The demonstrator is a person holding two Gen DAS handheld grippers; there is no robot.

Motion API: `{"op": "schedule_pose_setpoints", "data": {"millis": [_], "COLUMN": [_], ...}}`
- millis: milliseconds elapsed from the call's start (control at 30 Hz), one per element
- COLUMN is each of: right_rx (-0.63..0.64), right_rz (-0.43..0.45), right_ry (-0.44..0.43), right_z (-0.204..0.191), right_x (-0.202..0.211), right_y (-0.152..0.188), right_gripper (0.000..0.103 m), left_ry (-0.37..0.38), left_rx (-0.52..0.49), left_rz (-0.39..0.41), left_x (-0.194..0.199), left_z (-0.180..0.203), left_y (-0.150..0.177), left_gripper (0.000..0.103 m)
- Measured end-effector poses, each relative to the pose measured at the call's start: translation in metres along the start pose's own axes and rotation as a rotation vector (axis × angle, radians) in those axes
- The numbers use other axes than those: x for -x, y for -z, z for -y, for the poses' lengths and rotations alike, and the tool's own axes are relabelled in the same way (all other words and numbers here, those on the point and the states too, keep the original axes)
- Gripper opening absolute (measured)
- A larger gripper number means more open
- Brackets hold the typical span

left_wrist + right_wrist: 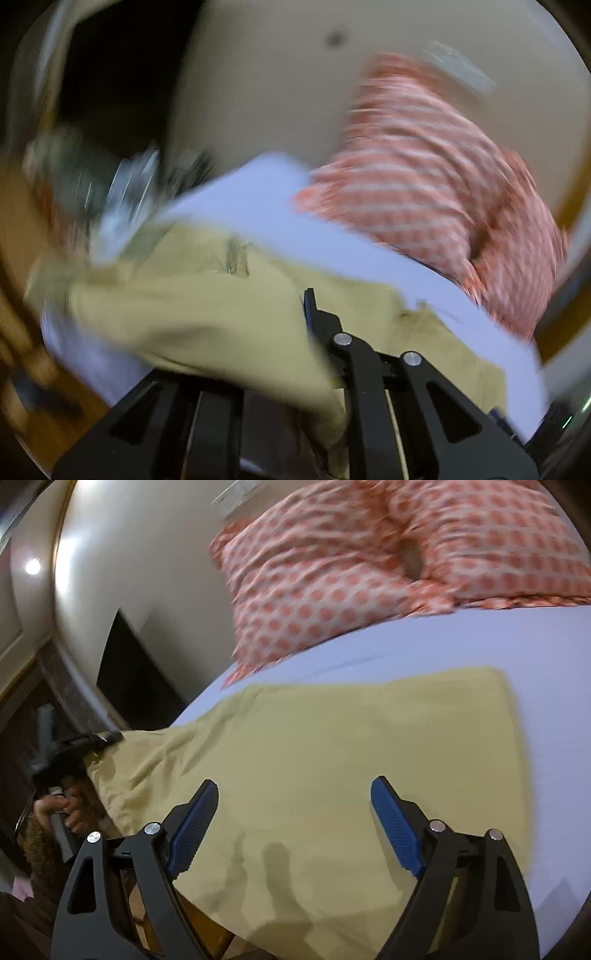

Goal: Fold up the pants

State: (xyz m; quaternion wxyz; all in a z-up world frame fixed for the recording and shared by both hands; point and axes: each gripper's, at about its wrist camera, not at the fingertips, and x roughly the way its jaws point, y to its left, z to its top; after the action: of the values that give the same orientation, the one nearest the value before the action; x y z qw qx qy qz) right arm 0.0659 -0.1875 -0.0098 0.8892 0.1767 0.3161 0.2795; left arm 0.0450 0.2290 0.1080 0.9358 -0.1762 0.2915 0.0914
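Inspecting from my remote station, I find the pants lying on the bed, a khaki-yellow garment spread mostly flat, with one end gathered and lifted at the left side. The cloth looks light, soft and limp (it should drape and slide rather than hold shape), so I judge an edge or corner the proper place to take hold. My right claw hangs just above the fabric with its blue pads wide apart, gripping nothing. My left claw appears clamped on a bunched fold of the pants, though that view is badly blurred and one finger is hidden by cloth. A spotted pillow sits beyond the garment, near its far edge.
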Motion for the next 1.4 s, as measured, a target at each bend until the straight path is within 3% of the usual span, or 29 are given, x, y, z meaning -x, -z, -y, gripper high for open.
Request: {"op": "schedule_pose_setpoints", "data": {"millis": [100,167,200,267,367,433,567,700,767,833,867,933,1000,1067,1167,1267,1333,1400], "right_rx": [-0.050,-0.087,-0.111,-0.161,-0.224,-0.256,-0.278,-0.267,-0.269,-0.237,-0.221,-0.191,-0.146,-0.180,-0.236,-0.213,-0.238,-0.287], "right_rz": [0.069,0.112,0.138,0.189,0.228,0.231,0.168,0.066,0.007,0.004,-0.013,-0.069,-0.082,-0.071,-0.068,-0.120,-0.116,-0.117], "right_ry": [0.063,0.107,0.130,0.168,0.211,0.225,0.180,0.210,0.255,0.263,0.248,0.168,0.189,0.151,0.085,0.022,-0.009,-0.106], "right_z": [0.025,0.042,0.051,0.070,0.093,0.104,0.113,0.115,0.119,0.115,0.111,0.101,0.093,0.099,0.109,0.103,0.106,0.110], "right_x": [0.028,0.047,0.059,0.083,0.107,0.115,0.102,0.076,0.062,0.057,0.052,0.039,0.034,0.036,0.038,0.034,0.037,0.035], "right_y": [-0.009,-0.015,-0.017,-0.020,-0.023,-0.024,-0.035,-0.040,-0.040,-0.039,-0.040,-0.038,-0.038,-0.039,-0.037,-0.035,-0.036,-0.036], "right_gripper": [0.087,0.087,0.087,0.087,0.087,0.087,0.087,0.087,0.085,0.083,0.082,0.076,0.076,0.075,0.068,0.063,0.059,0.059], "left_ry": [0.077,0.192,0.269,0.348,0.357,0.313,0.343,0.449,0.494,0.506,0.478,0.329,0.308,0.299,0.316,0.397,0.446,0.451], "left_rx": [-0.301,-0.499,-0.637,-0.835,-1.065,-1.172,-1.134,-1.045,-0.959,-0.824,-0.761,-0.603,-0.456,-0.351,-0.319,-0.304,-0.303,-0.304], "left_rz": [0.067,0.069,0.044,-0.020,-0.104,-0.094,-0.096,-0.129,-0.150,-0.154,-0.147,-0.149,-0.201,-0.301,-0.398,-0.464,-0.487,-0.501], "left_x": [0.012,0.015,0.014,0.008,-0.009,-0.020,-0.012,0.011,0.019,0.019,0.012,-0.015,-0.039,-0.068,-0.094,-0.103,-0.105,-0.110], "left_z": [0.097,0.162,0.202,0.247,0.274,0.275,0.263,0.242,0.231,0.210,0.200,0.173,0.147,0.127,0.122,0.126,0.132,0.139], "left_y": [-0.003,0.018,0.046,0.101,0.174,0.209,0.206,0.187,0.170,0.145,0.133,0.101,0.080,0.069,0.069,0.077,0.081,0.081], "left_gripper": [0.010,0.010,0.010,0.010,0.011,0.014,0.023,0.040,0.060,0.077,0.079,0.079,0.079,0.079,0.079,0.079,0.079,0.079]}}
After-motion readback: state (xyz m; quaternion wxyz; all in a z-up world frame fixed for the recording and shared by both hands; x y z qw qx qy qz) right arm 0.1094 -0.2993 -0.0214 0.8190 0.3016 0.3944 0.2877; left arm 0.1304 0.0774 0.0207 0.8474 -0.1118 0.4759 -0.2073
